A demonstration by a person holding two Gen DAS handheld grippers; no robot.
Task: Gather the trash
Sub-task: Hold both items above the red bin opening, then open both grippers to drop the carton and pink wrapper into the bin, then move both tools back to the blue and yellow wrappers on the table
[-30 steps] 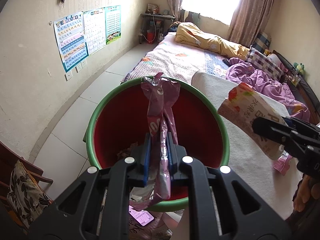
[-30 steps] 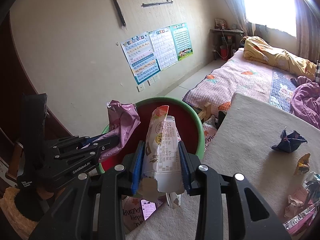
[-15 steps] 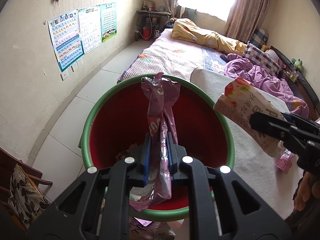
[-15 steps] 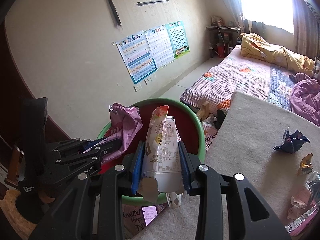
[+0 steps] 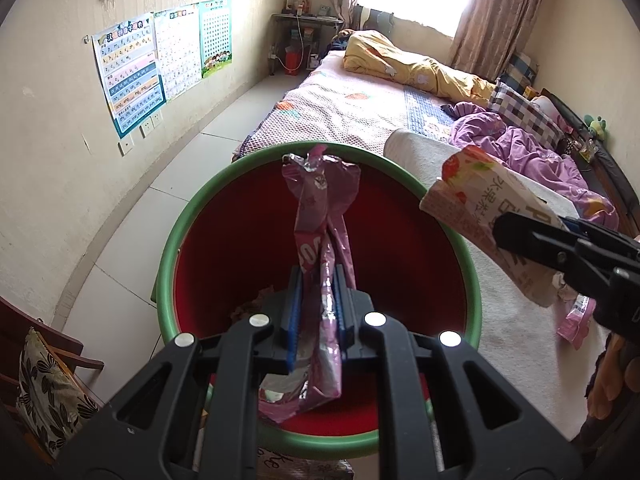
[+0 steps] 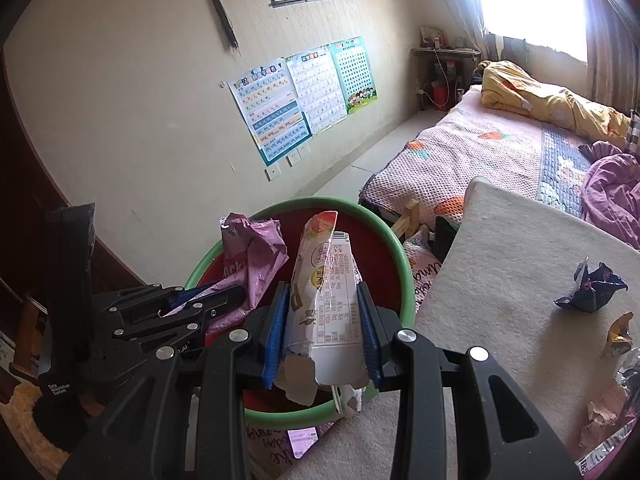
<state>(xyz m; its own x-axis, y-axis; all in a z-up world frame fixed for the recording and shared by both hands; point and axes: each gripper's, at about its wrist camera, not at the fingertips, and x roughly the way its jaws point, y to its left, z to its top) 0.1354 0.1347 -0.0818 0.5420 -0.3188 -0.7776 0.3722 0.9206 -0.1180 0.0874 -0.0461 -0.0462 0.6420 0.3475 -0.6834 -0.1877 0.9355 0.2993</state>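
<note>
Drop-off step: left gripper [image 5: 316, 298] pinching pink wrapper [image 5: 320, 216] over red bin [image 5: 176, 240]; right gripper [image 6: 322, 328] clamped on white snack bag [image 6: 324, 300], seemingly above near rim. Next: release both

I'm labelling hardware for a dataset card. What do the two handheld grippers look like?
Both are matte black plastic with open, truss-like frames. The left gripper and right gripper each carry blue ribbed pads on the fingers and round silver screw heads on the frame. In the right wrist view, the left gripper's handle bears small white lettering.
</note>
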